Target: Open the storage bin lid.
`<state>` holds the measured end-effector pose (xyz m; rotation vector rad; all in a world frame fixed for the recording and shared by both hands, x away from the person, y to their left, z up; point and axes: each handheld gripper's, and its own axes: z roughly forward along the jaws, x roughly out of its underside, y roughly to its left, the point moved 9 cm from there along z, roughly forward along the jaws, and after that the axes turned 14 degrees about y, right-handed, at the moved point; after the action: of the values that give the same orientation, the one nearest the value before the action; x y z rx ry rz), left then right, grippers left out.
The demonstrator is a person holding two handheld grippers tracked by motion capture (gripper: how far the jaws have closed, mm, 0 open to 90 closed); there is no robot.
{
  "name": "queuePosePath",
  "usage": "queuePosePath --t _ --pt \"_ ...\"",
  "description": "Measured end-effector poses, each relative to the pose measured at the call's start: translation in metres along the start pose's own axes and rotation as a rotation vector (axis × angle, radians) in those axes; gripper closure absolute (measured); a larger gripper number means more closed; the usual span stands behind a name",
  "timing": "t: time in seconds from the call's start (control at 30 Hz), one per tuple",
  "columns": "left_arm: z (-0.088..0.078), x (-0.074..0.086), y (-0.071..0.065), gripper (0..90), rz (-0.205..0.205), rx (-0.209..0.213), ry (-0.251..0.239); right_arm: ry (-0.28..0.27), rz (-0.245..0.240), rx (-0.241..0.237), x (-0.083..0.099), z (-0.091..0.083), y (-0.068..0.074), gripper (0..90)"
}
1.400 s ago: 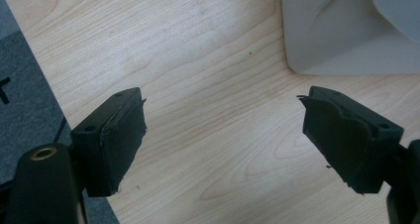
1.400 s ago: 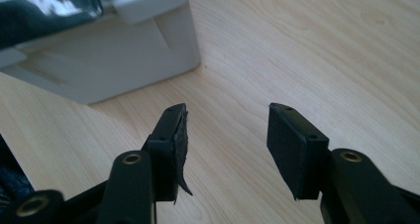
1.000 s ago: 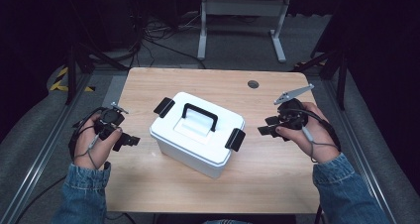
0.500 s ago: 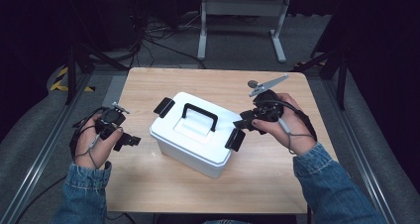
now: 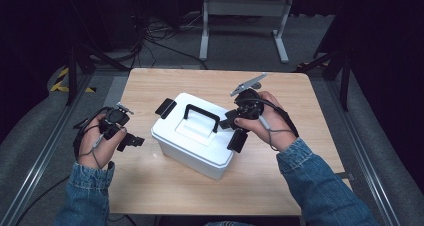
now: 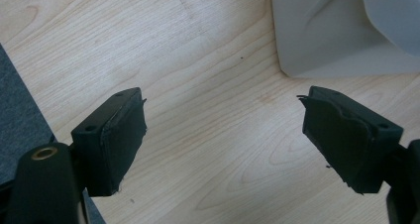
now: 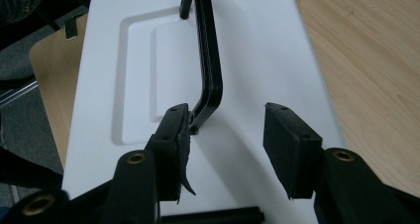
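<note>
White plastic storage box (image 5: 196, 138), black handle (image 5: 201, 117) on its lid, mid-table (image 5: 280, 186). Right gripper (image 5: 231, 123): over box's right end, jaws spread and bare, having just narrowed slightly; near handle's end. Left gripper (image 5: 131, 141): left of box, jaws released, nothing between. Step: approach. Next, likely: centre right jaws on handle, then clench.

Box (image 5: 192, 141) mid-table (image 5: 280, 186), handle (image 5: 201, 117) on lid; left gripper (image 5: 131, 140) left of box, right gripper (image 5: 229, 124) over lid's right end.
</note>
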<state>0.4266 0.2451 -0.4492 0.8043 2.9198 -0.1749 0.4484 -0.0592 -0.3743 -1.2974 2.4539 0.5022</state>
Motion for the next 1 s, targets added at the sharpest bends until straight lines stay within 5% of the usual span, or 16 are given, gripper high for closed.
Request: queuePosePath --t 0.23,0.67,1.0 --pt "0.001 -0.002 -0.001 17.6 0.010 0.002 0.005 0.010 -0.009 -0.010 -0.008 0.014 0.004 56.7" --pt "-0.001 -0.001 0.001 17.5 0.003 0.004 -0.009 0.030 -0.028 -0.053 -0.012 0.023 0.015 83.6" --pt "-0.001 0.000 0.001 17.5 0.005 0.007 -0.008 0.033 -0.015 -0.037 -0.011 0.023 0.018 84.2"
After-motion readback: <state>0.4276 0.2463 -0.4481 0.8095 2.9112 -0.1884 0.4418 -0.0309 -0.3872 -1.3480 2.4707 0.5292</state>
